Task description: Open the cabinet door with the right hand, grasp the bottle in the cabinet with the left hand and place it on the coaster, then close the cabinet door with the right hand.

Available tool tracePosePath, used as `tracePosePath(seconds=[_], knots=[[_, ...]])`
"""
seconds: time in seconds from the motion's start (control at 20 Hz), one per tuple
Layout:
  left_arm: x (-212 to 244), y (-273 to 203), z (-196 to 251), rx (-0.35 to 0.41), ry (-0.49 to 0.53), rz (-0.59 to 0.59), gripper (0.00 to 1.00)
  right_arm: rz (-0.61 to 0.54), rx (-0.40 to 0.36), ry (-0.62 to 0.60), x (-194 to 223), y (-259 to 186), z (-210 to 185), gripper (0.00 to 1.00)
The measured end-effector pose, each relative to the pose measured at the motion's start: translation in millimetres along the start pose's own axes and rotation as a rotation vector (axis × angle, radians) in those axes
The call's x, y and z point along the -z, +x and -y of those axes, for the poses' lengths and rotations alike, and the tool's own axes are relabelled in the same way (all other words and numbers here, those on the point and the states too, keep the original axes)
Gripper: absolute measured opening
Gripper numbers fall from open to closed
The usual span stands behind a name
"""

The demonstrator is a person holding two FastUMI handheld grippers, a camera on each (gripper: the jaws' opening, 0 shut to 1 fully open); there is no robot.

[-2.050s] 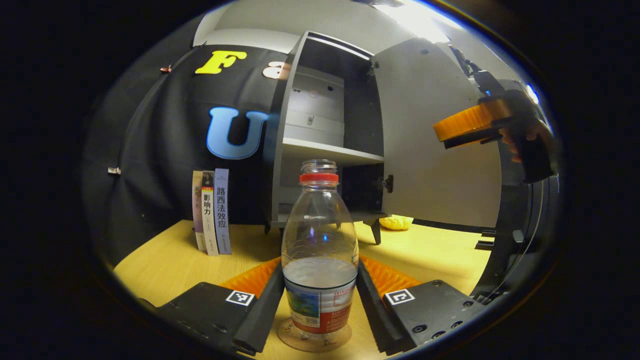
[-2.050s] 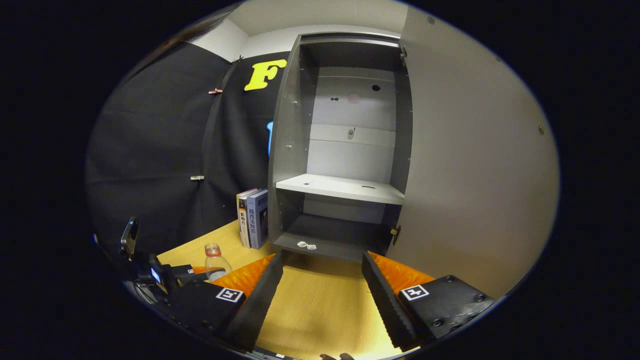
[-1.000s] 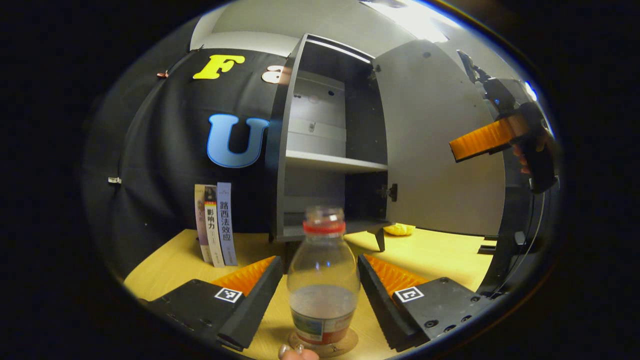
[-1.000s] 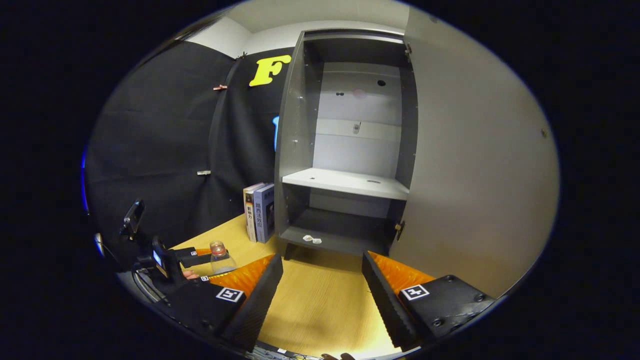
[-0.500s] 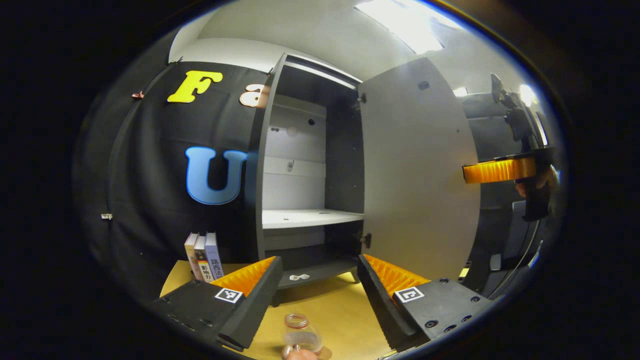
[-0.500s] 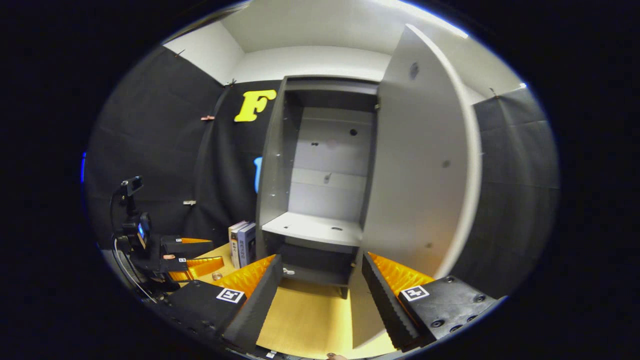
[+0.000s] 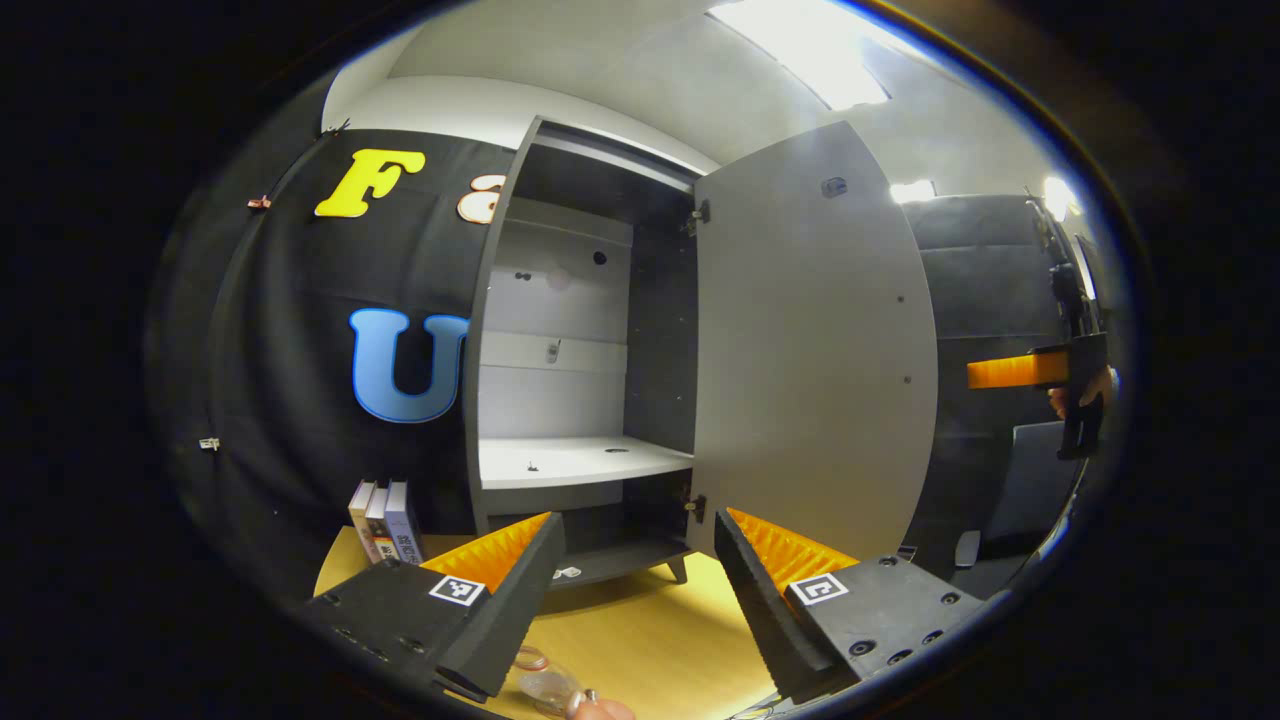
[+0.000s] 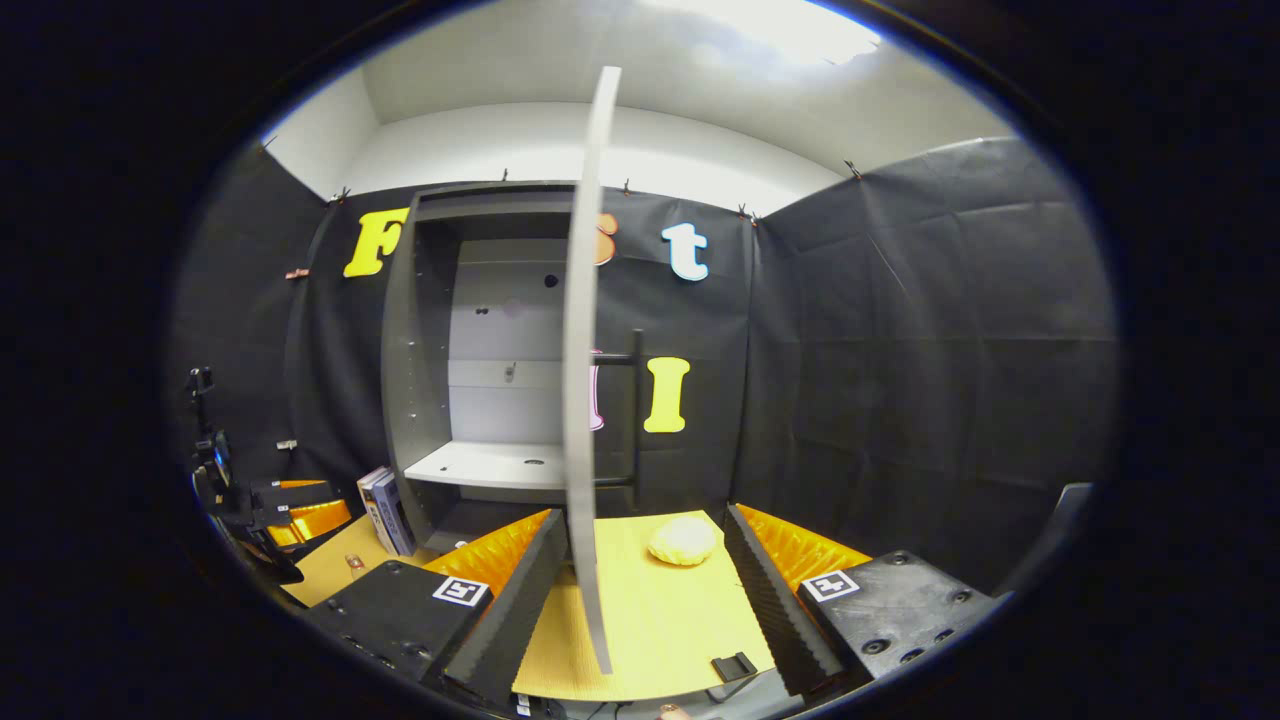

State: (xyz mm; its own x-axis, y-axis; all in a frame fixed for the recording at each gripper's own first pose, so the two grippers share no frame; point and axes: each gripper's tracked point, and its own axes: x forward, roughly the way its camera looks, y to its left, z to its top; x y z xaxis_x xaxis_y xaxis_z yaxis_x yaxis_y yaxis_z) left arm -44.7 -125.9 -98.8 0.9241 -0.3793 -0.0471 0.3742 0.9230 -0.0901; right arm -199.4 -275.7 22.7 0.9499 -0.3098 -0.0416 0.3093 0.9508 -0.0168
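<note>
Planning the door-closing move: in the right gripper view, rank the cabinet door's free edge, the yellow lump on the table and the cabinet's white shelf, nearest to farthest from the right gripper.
1. Cabinet door edge: between the open fingers of the right gripper.
2. Yellow lump: on the table, ahead, slightly right.
3. White shelf: inside the cabinet, back left.

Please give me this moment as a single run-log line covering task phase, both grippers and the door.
phase: before door closing | bottle: on table, released | left gripper: open | right gripper: open, facing door edge | cabinet door: open
</note>
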Motion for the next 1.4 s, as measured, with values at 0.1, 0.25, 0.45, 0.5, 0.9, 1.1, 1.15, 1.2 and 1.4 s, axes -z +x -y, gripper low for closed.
tracePosePath(seconds=[0.1,0.25,0.45,0.5,0.9,1.1,1.15,1.2,1.4], knots=[[-9,4,15,0.005,-0.003,0.015,0.94,0.019,-0.026,0.025,-3,16,6,0.92],[-10,9,37,0.009,-0.022,0.014,0.95,0.042,-0.093,0.041,-7,33,4,0.98],[1,12,52,-0.014,-0.014,-0.013,0.95,0.038,-0.191,0.021,-5,49,-3,0.98],[3,13,54,-0.019,-0.013,-0.017,0.95,0.031,-0.215,0.016,-3,50,-5,0.97],[9,16,69,0.034,-0.071,-0.039,0.95,-0.006,-0.431,0.032,-1,44,-90,0.97],[-4,2,44,0.038,-0.030,-0.028,0.97,-0.019,-0.502,0.041,7,50,-155,0.98],[-6,-1,36,0.039,-0.014,-0.030,0.95,-0.018,-0.509,0.038,6,53,-170,0.98],[-10,-6,27,0.038,-0.001,-0.024,0.95,-0.018,-0.516,0.033,7,56,-186,0.98],[-21,-25,-9,0.030,0.001,-0.006,0.95,-0.025,-0.574,0.070,16,69,-252,0.98]])
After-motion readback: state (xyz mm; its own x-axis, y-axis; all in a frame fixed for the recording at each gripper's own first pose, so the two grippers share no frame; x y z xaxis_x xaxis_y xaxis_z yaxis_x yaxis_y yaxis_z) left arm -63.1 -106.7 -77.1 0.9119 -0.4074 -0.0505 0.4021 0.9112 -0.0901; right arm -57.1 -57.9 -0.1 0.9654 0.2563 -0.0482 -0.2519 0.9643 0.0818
